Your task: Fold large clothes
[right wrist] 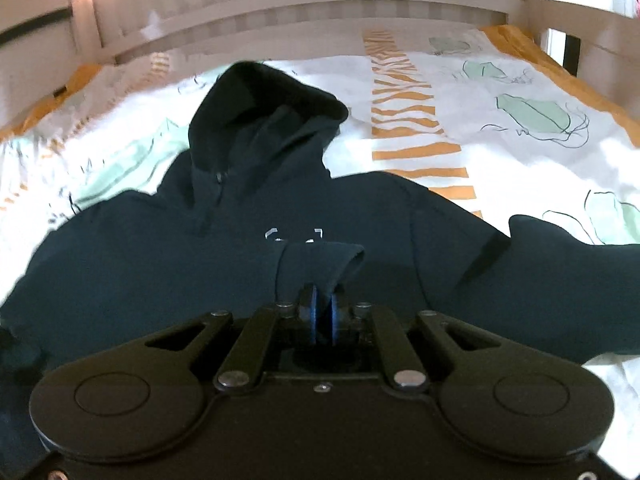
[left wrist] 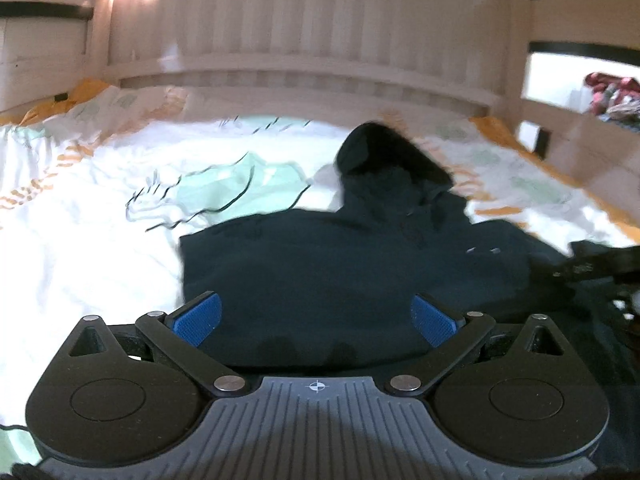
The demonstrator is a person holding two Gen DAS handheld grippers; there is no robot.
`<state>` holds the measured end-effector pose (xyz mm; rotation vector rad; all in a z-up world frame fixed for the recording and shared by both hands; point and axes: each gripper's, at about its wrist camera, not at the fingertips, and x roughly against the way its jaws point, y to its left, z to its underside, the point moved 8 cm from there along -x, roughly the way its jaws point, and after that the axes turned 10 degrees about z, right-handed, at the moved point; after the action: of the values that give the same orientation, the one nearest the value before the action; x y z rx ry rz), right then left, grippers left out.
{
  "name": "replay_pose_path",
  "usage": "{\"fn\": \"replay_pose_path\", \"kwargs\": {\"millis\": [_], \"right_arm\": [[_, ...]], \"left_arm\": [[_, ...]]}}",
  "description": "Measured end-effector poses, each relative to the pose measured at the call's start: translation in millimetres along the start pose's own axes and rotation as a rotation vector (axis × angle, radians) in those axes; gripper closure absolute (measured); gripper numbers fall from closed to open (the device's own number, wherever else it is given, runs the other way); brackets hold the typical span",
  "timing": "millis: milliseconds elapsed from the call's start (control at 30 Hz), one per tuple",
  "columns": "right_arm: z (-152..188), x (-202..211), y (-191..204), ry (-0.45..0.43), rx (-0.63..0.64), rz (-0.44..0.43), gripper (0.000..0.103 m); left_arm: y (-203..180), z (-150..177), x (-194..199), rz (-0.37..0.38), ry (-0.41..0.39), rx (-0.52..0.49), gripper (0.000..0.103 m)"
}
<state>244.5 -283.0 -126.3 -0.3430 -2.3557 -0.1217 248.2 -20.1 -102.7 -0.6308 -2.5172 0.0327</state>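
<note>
A dark navy hooded sweatshirt [right wrist: 248,240] lies spread on the bed's white patterned duvet [right wrist: 500,92], hood toward the far white slatted headboard [right wrist: 304,4]. The right gripper [right wrist: 322,312] has its fingers clamped on a raised fold of the sweatshirt. The left gripper [left wrist: 316,320] hangs over the sweatshirt's near part, blue-padded fingers [left wrist: 198,318] wide apart and holding nothing.

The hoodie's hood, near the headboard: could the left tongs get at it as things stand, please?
Probably yes. The left tongs stand open and empty over the hoodie, and nothing lies on the cloth between them and the hood.
</note>
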Motion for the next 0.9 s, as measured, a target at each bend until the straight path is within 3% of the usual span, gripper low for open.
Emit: {"fn": "replay_pose_path", "kwargs": {"millis": [167,233,333,633,900], "right_arm": [[6,-4,-2,0.008,-0.006,0.014,0.074],[8,-2,-5,0.007,-0.020,0.017,0.061],[13,0,-9,0.001,-0.034,0.010,0.046],[29,10,-16,-0.018,-0.016,0.006,0.011],[36,14,-19,-0.043,-0.033,-0.019,0.005]], "left_arm": [[35,27,-31,-0.076,0.156,0.066,0.000],[48,37,-33,-0.089,0.184,0.133,0.000],[60,38,-30,-0.076,0.172,0.218,0.000],[53,30,-11,-0.143,0.148,0.169,0.001],[27,-2,-1,-0.094,0.113,0.126,0.000]]}}
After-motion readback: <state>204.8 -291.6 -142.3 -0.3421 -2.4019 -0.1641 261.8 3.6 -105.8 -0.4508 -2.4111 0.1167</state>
